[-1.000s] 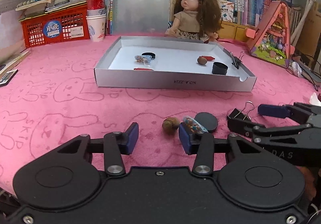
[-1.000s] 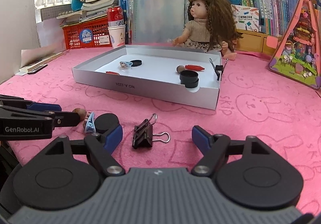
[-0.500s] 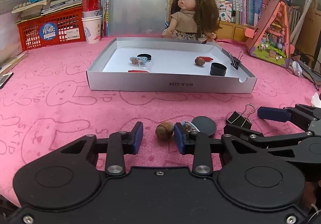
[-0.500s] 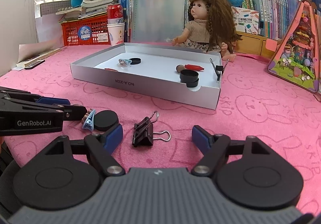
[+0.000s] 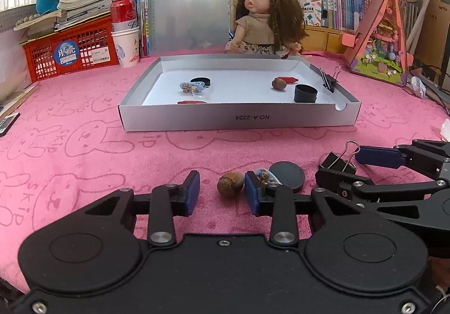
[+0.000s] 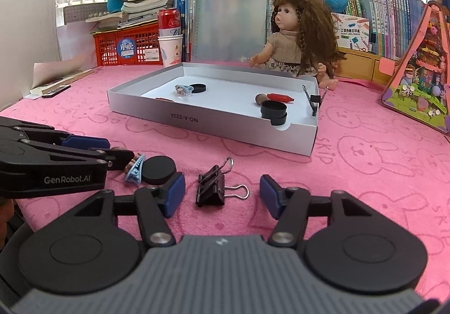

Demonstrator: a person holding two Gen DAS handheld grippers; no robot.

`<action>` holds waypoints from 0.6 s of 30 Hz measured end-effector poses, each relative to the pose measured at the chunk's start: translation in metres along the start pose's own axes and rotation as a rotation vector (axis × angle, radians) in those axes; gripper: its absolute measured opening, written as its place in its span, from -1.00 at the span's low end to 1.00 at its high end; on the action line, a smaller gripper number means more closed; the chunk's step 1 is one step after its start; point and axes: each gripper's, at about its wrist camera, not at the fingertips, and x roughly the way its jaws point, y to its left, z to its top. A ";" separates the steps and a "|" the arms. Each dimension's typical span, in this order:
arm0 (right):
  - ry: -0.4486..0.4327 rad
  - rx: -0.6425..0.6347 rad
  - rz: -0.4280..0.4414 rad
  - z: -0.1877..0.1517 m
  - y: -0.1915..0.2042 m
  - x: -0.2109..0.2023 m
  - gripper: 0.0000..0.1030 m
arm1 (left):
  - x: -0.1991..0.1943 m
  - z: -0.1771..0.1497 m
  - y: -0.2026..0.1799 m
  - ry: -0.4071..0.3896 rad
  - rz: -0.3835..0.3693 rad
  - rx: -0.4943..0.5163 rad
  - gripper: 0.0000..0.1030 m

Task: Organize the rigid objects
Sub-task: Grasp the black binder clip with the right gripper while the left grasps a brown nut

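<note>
The left gripper [image 5: 221, 192] sits low on the pink cloth [image 5: 84, 162]. Its claw is spread a little, with a brown nut [image 5: 230, 184] between the fingers. The nut touches the right finger, but there is a gap on the left side, so it is not pinched. Just right of that finger lie a small blue clip [image 5: 267, 176] and a flat black disc [image 5: 287, 175], crowding that side.

The right gripper [image 6: 222, 192] is also low on the cloth, and its claw is closing around a black binder clip [image 6: 211, 191]. The pads are not on the clip; there is space on both sides. The black disc [image 6: 159, 170] is right beside its left finger.

Farther back sits a grey tray [image 5: 239, 120]. Inside are a black cup [image 5: 305, 93], another nut [image 5: 279, 84], a red thing [image 5: 287, 79], a black disc, a blue clip and a binder clip on the right wall.

Behind the tray sit a doll [image 5: 261, 18], a clipboard [image 5: 187, 1], a red can [image 5: 123, 13] in a paper cup, a red basket [image 5: 70, 52] and many books. A pink toy house [image 5: 379, 41] stands far right.
</note>
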 end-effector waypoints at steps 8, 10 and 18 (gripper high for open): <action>-0.009 -0.025 0.073 -0.001 0.006 -0.006 -0.14 | -0.006 -0.001 -0.004 -0.017 -0.010 0.018 -0.65; -0.011 -0.049 0.070 -0.001 0.011 -0.007 -0.14 | -0.008 0.000 -0.005 -0.026 -0.008 0.024 -0.65; -0.017 -0.027 0.063 0.003 0.009 -0.006 -0.14 | -0.009 0.004 -0.003 -0.027 -0.010 0.010 -0.65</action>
